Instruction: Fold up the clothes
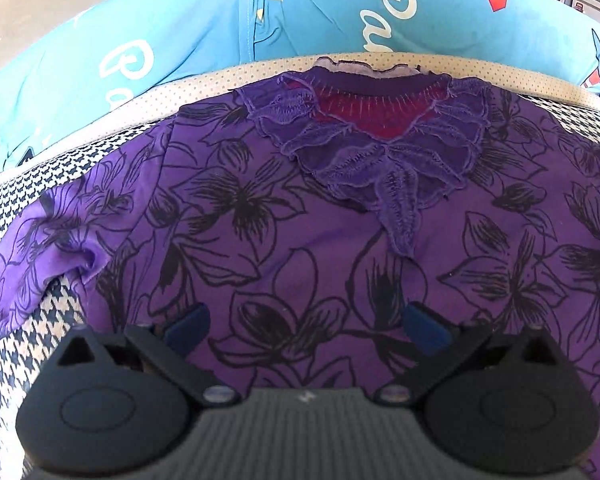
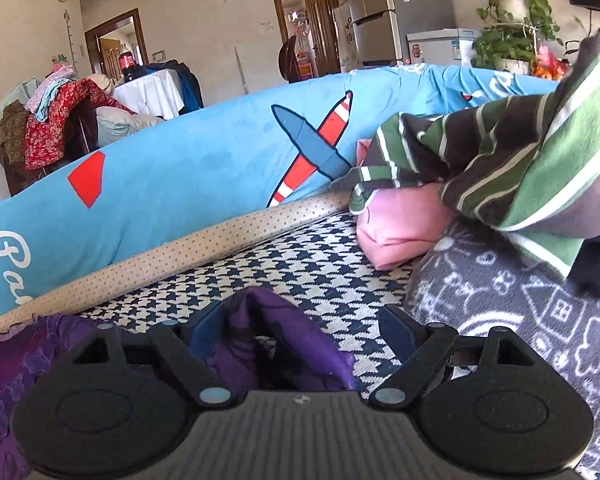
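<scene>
Both grippers' jaws are standing spread: left gripper (image 1: 306,326) hovering over the purple shirt (image 1: 320,240), right gripper (image 2: 296,330) straddling a raised shirt fold, unpinched.

Left wrist view: close above the purple floral top (image 1: 300,216), angled steeply down toward its lace neckline, blue pillow (image 1: 180,40) behind. Right wrist view: low over the houndstooth cover (image 2: 300,264), facing shallowly across to the room beyond. Shared: the top's fabric (image 2: 268,340), the houndstooth cover (image 1: 8,216), the blue pillow (image 2: 180,168).
</scene>
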Motion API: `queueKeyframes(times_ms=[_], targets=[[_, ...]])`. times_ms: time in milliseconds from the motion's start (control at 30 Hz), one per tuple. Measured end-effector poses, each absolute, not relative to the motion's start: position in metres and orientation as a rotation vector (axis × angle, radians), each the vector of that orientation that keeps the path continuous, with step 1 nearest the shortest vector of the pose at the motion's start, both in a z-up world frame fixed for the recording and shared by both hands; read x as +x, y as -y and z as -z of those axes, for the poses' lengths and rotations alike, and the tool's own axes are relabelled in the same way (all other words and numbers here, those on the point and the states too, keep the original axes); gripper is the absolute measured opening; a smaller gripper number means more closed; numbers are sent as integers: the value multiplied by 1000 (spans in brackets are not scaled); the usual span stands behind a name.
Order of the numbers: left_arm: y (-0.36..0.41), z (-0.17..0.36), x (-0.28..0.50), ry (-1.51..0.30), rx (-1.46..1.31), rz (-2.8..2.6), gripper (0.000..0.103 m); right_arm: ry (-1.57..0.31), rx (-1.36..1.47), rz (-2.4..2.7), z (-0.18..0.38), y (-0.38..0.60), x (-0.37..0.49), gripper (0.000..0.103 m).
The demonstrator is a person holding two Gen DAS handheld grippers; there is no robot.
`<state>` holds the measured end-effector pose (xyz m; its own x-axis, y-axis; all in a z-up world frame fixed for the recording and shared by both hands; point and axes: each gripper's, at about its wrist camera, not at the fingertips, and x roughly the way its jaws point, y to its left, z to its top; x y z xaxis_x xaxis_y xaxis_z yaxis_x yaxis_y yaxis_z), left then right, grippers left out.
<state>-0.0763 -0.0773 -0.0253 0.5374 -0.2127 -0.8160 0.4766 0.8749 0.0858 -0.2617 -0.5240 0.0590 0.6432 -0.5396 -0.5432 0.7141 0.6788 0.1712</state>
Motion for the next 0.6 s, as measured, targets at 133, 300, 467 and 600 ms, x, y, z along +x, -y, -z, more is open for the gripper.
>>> queueKeyframes(times_ms=[133, 300, 467, 600], targets=[[78, 27, -76, -924, 318, 423, 103, -504, 423, 689, -47, 523, -251, 67], [78, 27, -75, -926, 311, 427, 103, -528, 376, 671, -42, 513, -238, 16], [77, 25, -73, -920, 301, 420, 103, -468, 164, 636, -61, 479, -233, 13], [76, 23, -73, -911, 301, 420, 103, -441, -37, 483, -83, 429, -241, 13]])
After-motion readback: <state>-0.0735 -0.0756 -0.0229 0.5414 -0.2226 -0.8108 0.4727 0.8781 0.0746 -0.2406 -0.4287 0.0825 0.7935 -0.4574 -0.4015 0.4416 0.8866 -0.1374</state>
